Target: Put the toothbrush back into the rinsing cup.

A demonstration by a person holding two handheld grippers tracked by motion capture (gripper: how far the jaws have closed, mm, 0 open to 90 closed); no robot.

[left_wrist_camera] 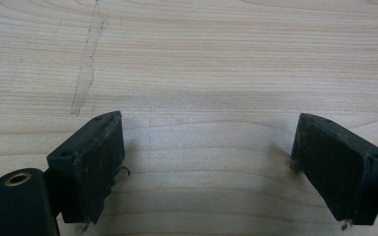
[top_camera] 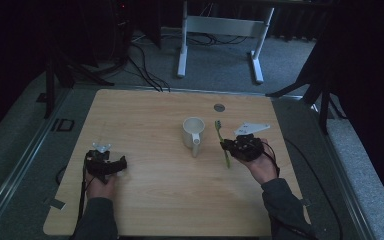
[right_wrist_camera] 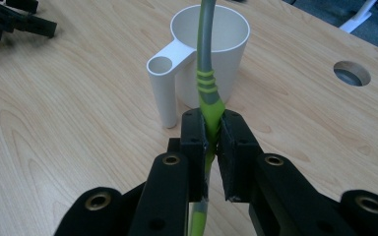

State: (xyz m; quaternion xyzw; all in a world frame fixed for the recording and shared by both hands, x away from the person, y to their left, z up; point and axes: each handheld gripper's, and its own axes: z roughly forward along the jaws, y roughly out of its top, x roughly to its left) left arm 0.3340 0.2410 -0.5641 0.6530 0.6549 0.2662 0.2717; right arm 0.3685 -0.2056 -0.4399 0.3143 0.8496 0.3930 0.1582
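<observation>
The left hand-held gripper rests low over the left part of the wooden tabletop, held by the person's left hand. In the left gripper view its two black jaws stand wide apart with only bare wood grain between them; nothing is gripped.

Near the middle of the tabletop stands a white cup, upright, its tubular handle pointing toward the person.

Just beside the cup, on its right, is a green and grey toothbrush. The right hand-held gripper is clamped on it: in the right gripper view the jaws press together on the green grip section of the toothbrush, and the grey shaft extends forward past the cup rim. The person's right hand holds this gripper.

Farther back on the right, a round grommet hole is set in the tabletop.
</observation>
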